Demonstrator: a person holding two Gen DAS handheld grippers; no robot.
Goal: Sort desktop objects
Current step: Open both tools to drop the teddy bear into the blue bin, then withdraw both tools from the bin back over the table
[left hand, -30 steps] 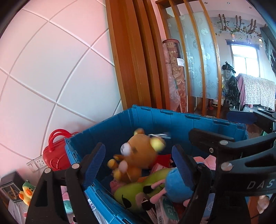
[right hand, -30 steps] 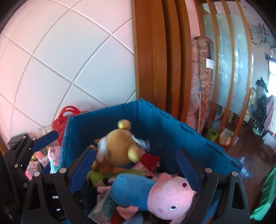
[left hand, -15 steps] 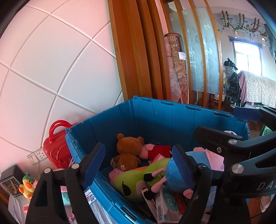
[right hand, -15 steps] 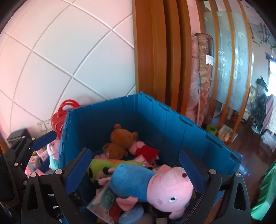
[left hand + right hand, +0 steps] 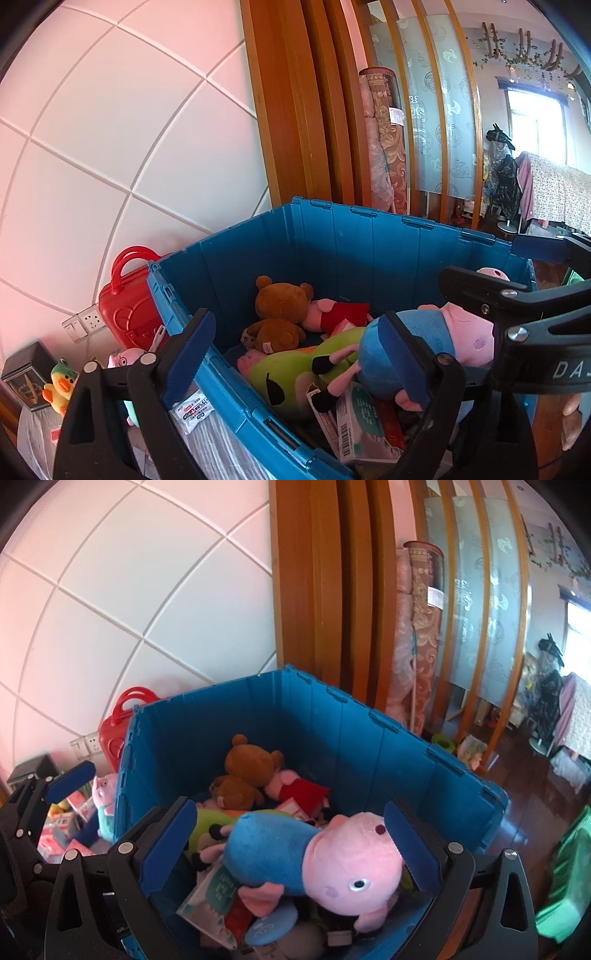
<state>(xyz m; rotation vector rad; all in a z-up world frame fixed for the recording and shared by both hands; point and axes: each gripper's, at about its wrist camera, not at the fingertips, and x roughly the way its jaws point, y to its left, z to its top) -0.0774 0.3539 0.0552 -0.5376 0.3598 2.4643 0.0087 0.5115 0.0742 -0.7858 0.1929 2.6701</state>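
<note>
Red case (image 5: pixel 127 306): at the left of the left view, outside the box, by the wall.
Duck toy (image 5: pixel 59 386): low in the left corner of the left view, outside the box and not put away yet.
Left tongs (image 5: pixel 295 354): the jaws are opening and hold nothing. The left finger sits outside the box wall and the right finger sits over the toys.
Blue box (image 5: pixel 369 236): fills the middle of both views and is open on top.
Brown bear (image 5: pixel 282 308): lies inside the box near its back left corner, up from both tongs.
Green toy (image 5: pixel 291 373): lies low in the box, just under the pig.
Pig toy (image 5: pixel 314 853): on top of the pile, between the two fingers of the right tongs. Its long side runs left to right, with the blue body at the left and the pink head at the right.
Right tongs (image 5: pixel 288 842): wide open. The pads sit beside the pig and do not squeeze it, so it looks let go.
Nearer hand: the left tongs are nearer to the toys outside the box, down at the left, so I think they should go next.
</note>
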